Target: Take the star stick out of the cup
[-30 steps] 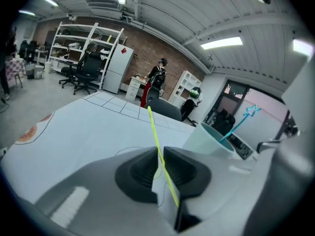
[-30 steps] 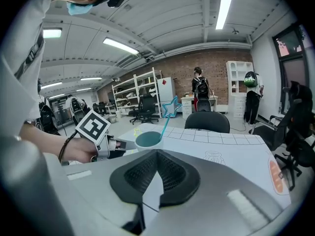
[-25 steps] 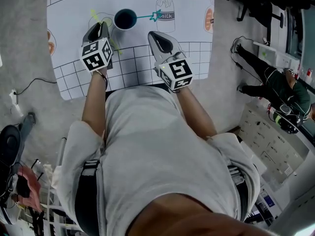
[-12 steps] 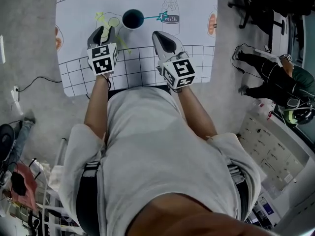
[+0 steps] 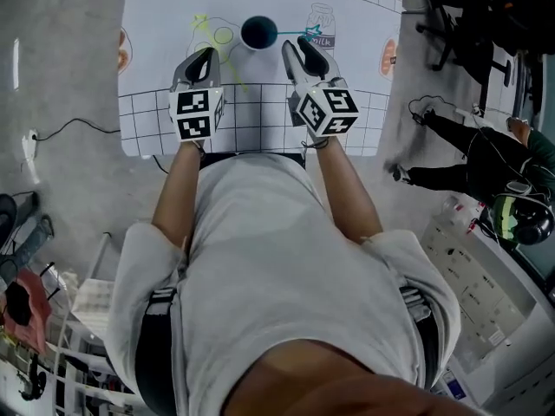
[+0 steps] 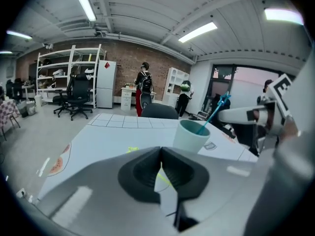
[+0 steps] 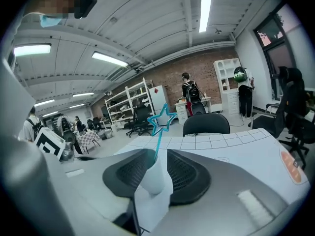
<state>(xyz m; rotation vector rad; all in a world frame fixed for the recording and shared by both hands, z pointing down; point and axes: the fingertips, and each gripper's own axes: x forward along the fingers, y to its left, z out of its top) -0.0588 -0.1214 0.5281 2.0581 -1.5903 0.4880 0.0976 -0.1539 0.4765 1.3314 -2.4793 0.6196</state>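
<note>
1. Head view.
   - Cup [image 5: 258, 31]: upright on the white printed worktop [image 5: 364, 7], dark inside.
   - Star stick [image 5: 295, 32]: not yet out. Foot in the cup, shaft leaning over the rim, star end out to the right of the cup.
   - Left gripper [image 5: 205, 57]: just left of the cup and nearer the person, not touching it.
   - Right gripper [image 5: 305, 48]: just right of the cup, tips close to the leaning shaft.
   - Judged purpose of the flanking positions: one side to keep the cup from tipping, the other to draw the stick.

2. Left gripper view.
   - Jaws just closed, pads meeting edge to edge with nothing between them.
   - Cup [image 6: 192, 136] ahead and to the right, clear of the tips.
   - Stick [image 6: 216, 109] slanting away from this side.
   - Judged role: idle for now, not yet bracing the cup.

3. Right gripper view.
   - Jaws just opened, pads standing wide apart and pressing on nothing.
   - Cup [image 7: 153, 176] framed in the gap ahead of the pads, with the shaft and star [image 7: 160, 118] rising out of it on the centre line.
   - Judged reason for the wide setting and alignment: readiness to close on the thin shaft above the rim.
   - Lean of the stick toward this side likely the reason for choosing it.
</note>
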